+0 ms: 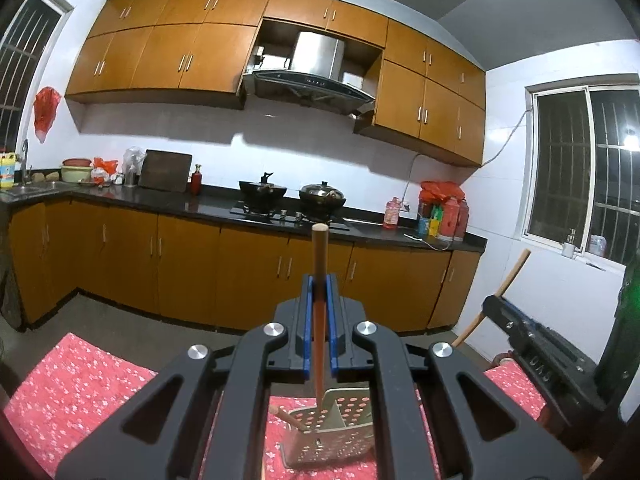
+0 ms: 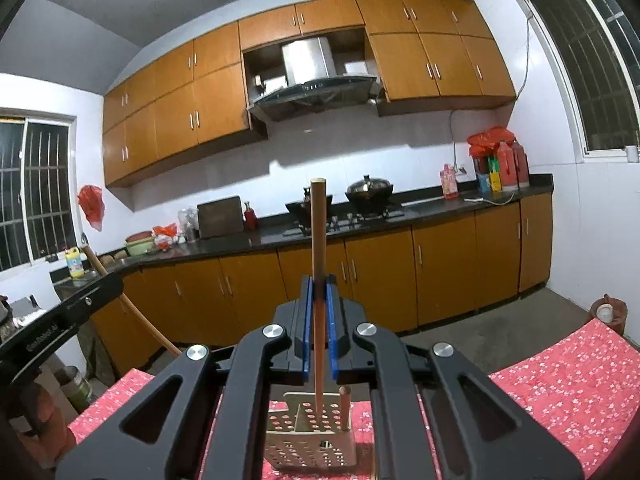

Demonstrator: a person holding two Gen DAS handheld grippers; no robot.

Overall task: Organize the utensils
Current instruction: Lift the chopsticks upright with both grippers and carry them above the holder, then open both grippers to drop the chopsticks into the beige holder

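Left gripper (image 1: 319, 280): I see its blue-padded jaws closed down to a narrow slot on a long round wooden chopstick (image 1: 320, 256) — the stick stands nearly upright through the jaws.
Left chopstick: its blunt end rises above the fingertips; its thin tip reaches down over the perforated metal utensil holder (image 1: 340, 440), at the divider between the compartments. I cannot tell whether the tip touches the metal.
Right gripper (image 2: 319, 280): same picture from my other hand — blue pads pinched onto a second round wooden chopstick (image 2: 319, 232), held upright.
Right chopstick: its lower tip dips into the holder (image 2: 312, 440), in the compartment just right of the divider as this camera sees it.
Holder: a rectangular box of pale metal punched with round holes, standing on the red floral tablecloth (image 1: 80, 392).
Already in the holder: one short wooden stick end (image 2: 345, 408) pokes up from the holder's right-hand side in the right wrist view; in the left wrist view a stick (image 1: 286, 416) leans out over the holder's left edge.
Behind the holder: orange-brown wooden kitchen cabinets (image 1: 256, 276) under a black stone countertop (image 1: 216, 204).
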